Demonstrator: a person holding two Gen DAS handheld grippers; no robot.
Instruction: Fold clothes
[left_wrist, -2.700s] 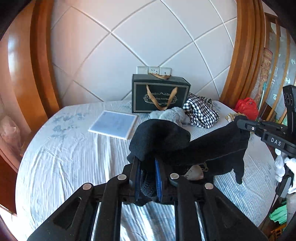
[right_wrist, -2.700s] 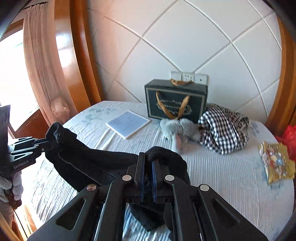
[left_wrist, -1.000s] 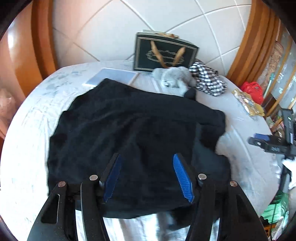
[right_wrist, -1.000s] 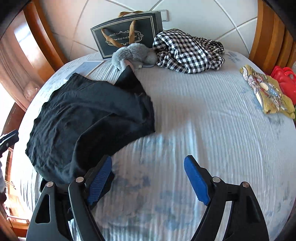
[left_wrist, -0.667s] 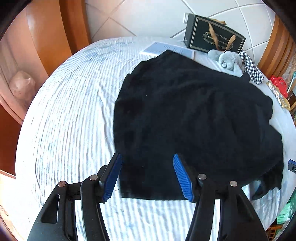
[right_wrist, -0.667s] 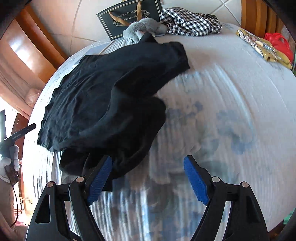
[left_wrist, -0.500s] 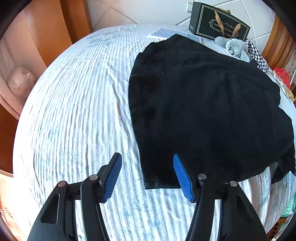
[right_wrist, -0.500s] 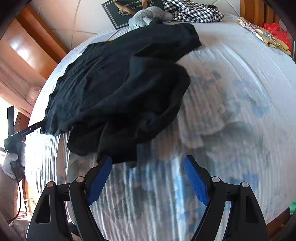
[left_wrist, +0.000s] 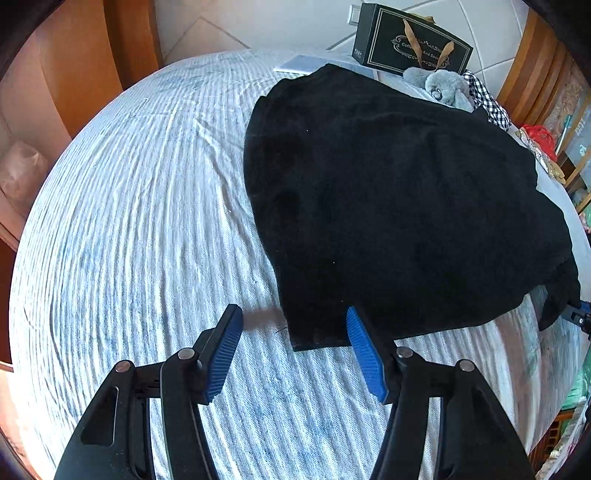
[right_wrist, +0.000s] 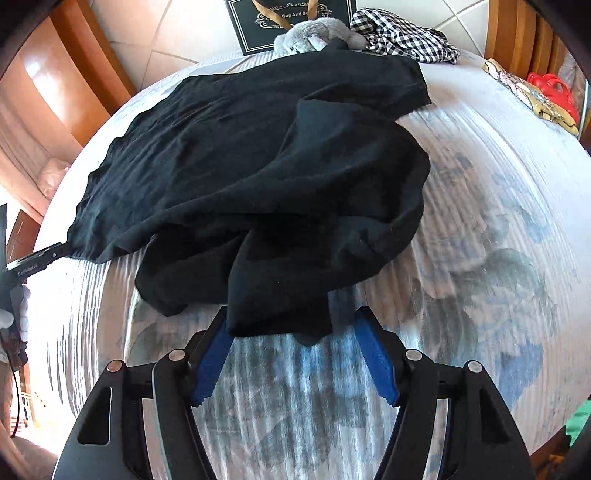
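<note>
A black garment (left_wrist: 388, 192) lies spread on the blue-and-white striped bed (left_wrist: 140, 206). In the right wrist view the garment (right_wrist: 266, 177) is bunched and folded over itself on its near right side. My left gripper (left_wrist: 293, 341) is open, its blue pads on either side of the garment's near left corner. My right gripper (right_wrist: 291, 341) is open, its pads around a hanging fold at the garment's near edge. The left gripper's tip (right_wrist: 37, 260) shows at the garment's far left corner in the right wrist view.
At the bed's far end stand a dark gift bag (left_wrist: 410, 44), a grey plush toy (left_wrist: 439, 86), a checked cloth (right_wrist: 402, 37) and a flat white pad (left_wrist: 299, 64). A patterned packet (right_wrist: 532, 96) and a red item (right_wrist: 550, 88) lie at the right. Wooden frame surrounds the bed.
Both grippers let go of the garment, which now lies on the bed. Both have since drawn back to its near edge, left at the left corner, right at the bunched fold.
</note>
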